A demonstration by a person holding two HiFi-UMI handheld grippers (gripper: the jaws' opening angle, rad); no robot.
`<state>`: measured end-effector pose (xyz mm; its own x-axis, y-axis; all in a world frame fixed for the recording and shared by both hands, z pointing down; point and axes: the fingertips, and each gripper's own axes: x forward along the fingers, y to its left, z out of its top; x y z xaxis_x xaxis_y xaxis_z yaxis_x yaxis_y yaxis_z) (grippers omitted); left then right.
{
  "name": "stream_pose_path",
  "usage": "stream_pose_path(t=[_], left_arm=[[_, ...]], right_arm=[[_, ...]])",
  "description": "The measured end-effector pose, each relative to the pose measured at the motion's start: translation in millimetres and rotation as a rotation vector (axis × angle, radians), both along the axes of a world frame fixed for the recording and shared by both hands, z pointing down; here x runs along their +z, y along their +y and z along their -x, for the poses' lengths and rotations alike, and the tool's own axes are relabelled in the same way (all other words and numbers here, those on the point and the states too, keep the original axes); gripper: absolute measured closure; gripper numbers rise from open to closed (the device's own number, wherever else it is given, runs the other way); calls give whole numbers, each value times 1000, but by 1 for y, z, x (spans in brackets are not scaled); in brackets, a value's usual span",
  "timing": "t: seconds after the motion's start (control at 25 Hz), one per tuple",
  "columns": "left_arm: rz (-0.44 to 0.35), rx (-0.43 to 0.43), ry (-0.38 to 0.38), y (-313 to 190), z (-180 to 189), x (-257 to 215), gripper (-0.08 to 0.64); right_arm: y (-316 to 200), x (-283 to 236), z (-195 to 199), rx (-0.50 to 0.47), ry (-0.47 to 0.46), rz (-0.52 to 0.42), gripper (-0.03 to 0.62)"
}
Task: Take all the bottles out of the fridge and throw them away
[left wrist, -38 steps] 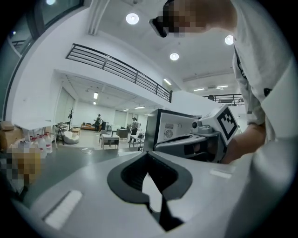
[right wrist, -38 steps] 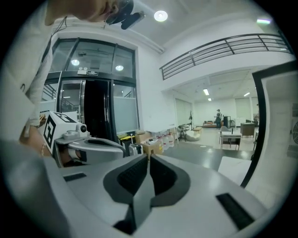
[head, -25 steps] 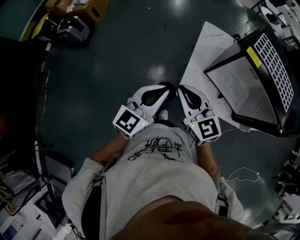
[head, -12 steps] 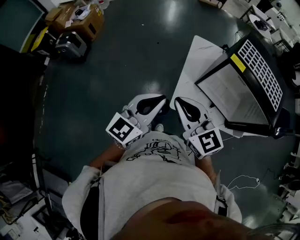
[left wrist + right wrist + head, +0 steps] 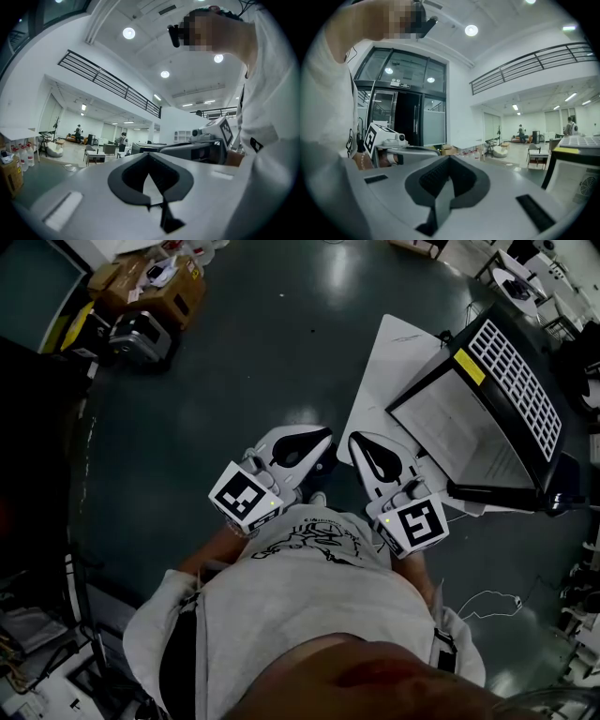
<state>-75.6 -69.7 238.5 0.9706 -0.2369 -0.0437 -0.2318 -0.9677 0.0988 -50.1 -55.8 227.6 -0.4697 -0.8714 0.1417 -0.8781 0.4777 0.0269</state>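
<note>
In the head view my left gripper and right gripper are held side by side just in front of the person's grey-shirted torso, tips almost meeting. Both are shut with nothing between their jaws. The left gripper view shows the shut left gripper pointing level across a large hall. The right gripper view shows the same for the shut right gripper. A black box-like unit with a white grid top and a yellow label stands to the right on a white board. No bottle shows in the head view.
Cardboard boxes and gear lie on the dark floor at the top left. A thin cable trails at the lower right. A few small bottles stand beside a box at the far left of the left gripper view. People and furniture stand far off.
Both grippers have risen a little, still side by side. The head view has shifted, so the black unit now sits slightly further left.
</note>
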Motion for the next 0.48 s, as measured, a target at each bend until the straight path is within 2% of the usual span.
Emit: stream_pose_path(t=[0.48], left_arm=[[8, -4, 7, -5, -3, -2, 551]], right_arm=[[-3, -1, -7, 5, -11, 7, 581]])
